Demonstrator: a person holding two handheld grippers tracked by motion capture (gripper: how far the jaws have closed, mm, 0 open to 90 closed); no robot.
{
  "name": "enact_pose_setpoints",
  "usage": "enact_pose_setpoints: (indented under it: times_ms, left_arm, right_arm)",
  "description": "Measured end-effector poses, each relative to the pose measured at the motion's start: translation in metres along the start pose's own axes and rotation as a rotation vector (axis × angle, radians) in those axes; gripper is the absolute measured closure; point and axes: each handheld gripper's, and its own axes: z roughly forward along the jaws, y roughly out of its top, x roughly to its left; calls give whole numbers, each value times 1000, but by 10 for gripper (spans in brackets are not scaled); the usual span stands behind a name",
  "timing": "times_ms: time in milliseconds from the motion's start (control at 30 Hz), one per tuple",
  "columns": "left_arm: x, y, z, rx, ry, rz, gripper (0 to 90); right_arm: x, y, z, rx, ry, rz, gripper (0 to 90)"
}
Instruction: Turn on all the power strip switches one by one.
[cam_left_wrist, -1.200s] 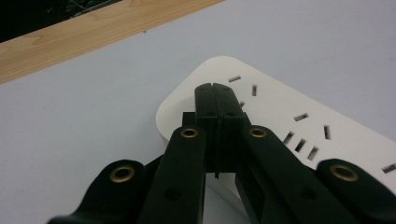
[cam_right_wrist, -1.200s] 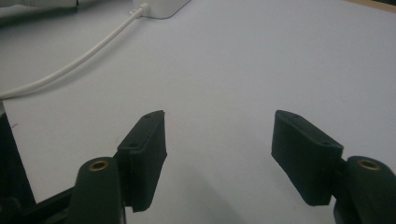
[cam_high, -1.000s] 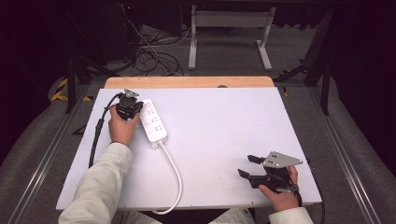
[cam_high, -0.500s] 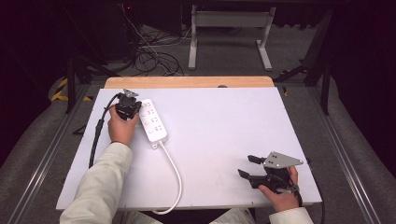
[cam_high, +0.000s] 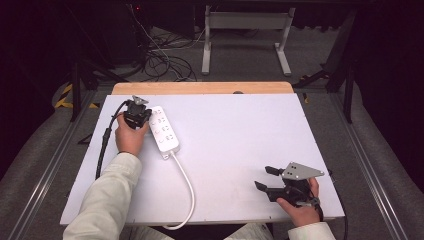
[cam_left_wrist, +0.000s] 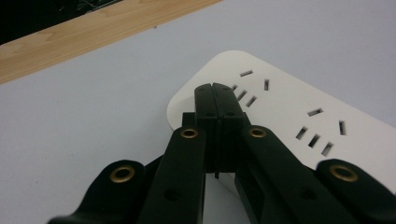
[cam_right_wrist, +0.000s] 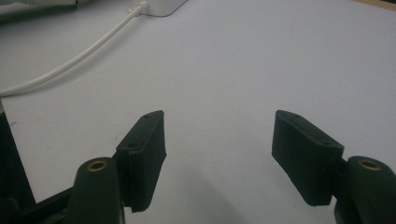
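A white power strip (cam_high: 164, 131) was seen lying flat at the upper left of the counter (cam_high: 240, 130), its cord (cam_high: 187, 187) trailing toward the bottom edge. The left gripper (cam_high: 145, 119) was set at its far end, jaws clenched together on nothing. The right gripper (cam_high: 265, 179), at the lower right, was held with jaws released.

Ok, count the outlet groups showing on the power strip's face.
3, in a row along the power strip: far end by the left gripper, middle, and cable end. None looks hidden.
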Motion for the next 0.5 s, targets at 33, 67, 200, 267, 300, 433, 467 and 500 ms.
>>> enact_pose_setpoints:
  times_ms: [33, 67, 200, 267, 300, 433, 467, 500]
  left_arm:
    - [0, 0, 0, -3, -1, 2, 900]
    - [0, 1, -1, 5, 2, 7, 900]
    - [2, 4, -12, 20, -25, -12, 900]
    - [4, 5, -19, 6, -57, -25, 900]
    - [3, 5, -23, -4, -72, -23, 900]
    - [-4, 7, -45, -57, -118, 16, 896]
    - [-6, 7, -51, -72, -127, 18, 850]
    - [-8, 6, -57, -94, -140, 19, 695]
  right_arm:
    - [0, 0, 0, -1, 0, 0, 355]
    - [0, 0, 0, -1, 1, -1, 355]
    - [-1, 1, -1, -8, -4, 3, 355]
    - [-1, 1, -2, -11, -4, 1, 356]
    - [0, 1, -2, -11, -4, -1, 356]
    - [0, 3, -2, -13, -3, -5, 356]
    - [0, 3, -2, -15, -3, -6, 355]
    - [0, 3, -1, -18, -1, -6, 354]
